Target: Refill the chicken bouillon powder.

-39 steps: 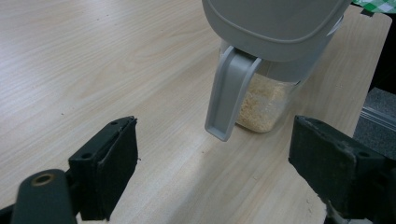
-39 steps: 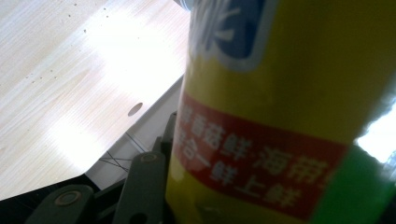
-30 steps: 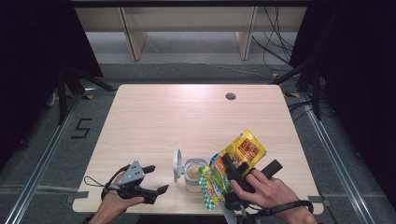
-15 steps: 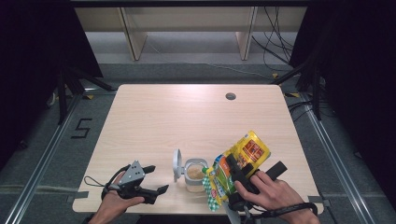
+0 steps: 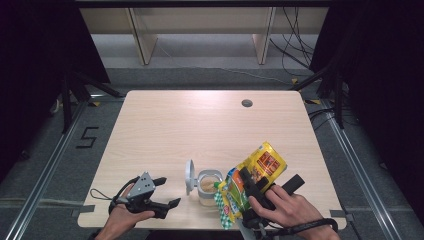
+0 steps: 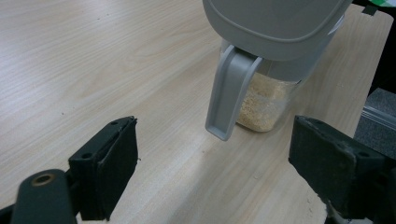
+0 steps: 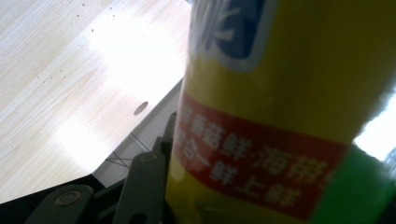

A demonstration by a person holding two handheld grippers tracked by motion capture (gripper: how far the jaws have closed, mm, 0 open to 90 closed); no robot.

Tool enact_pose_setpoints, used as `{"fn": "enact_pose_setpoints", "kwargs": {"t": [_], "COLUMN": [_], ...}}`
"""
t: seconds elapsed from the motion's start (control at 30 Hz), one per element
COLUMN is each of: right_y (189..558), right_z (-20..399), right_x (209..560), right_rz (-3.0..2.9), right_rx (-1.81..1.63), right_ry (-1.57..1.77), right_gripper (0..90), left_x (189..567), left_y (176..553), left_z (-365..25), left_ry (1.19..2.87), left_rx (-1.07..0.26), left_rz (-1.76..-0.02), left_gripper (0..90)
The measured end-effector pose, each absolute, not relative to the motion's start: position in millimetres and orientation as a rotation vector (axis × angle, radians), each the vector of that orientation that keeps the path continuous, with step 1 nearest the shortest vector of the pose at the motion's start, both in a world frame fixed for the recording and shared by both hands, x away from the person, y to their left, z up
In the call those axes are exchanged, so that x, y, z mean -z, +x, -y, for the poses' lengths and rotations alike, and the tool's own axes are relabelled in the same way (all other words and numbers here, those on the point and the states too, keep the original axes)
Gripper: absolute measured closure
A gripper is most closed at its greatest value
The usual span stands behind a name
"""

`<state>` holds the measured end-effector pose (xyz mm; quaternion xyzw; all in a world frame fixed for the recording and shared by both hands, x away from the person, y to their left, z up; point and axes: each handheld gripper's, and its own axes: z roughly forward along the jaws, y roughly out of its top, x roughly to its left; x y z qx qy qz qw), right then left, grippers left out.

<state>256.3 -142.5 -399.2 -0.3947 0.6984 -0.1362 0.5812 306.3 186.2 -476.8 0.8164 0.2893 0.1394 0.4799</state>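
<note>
- Right tongs (image 5: pixel 248 184): clenched on a yellow bag (image 5: pixel 255 175), which is tilted over, its lower end at the mouth of the jar (image 5: pixel 207 186).
- Right gripper view: bag (image 7: pixel 280 116) pressed close against the lens, red band with print across it.
- Left tongs (image 5: pixel 167 192): released, jaws wide apart, nothing between them, low over the table (image 5: pixel 200 130) at its near edge, left of the jar.
- Left gripper view: jar (image 6: pixel 264 100) just ahead of the jaws, clear wall, pale grainy fill at the bottom.
- Grey lid (image 5: pixel 190 174) flipped up, standing on the jar's left side.
- Jar stands on the table near the front edge, between both tongs.
</note>
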Motion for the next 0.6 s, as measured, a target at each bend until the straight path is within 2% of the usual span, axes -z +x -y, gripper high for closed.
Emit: {"fn": "enact_pose_setpoints", "kwargs": {"t": [0.6], "right_y": [262.3], "right_z": [143.2], "right_x": [398.8], "right_rz": [-1.626], "right_rx": [0.328], "right_ry": [-0.895], "right_gripper": [63.4], "left_x": [477.0], "left_y": [306.7], "left_z": [-186.5], "left_ry": [1.987], "left_rx": [-0.340], "left_rz": [-0.701], "left_gripper": [15.2]}}
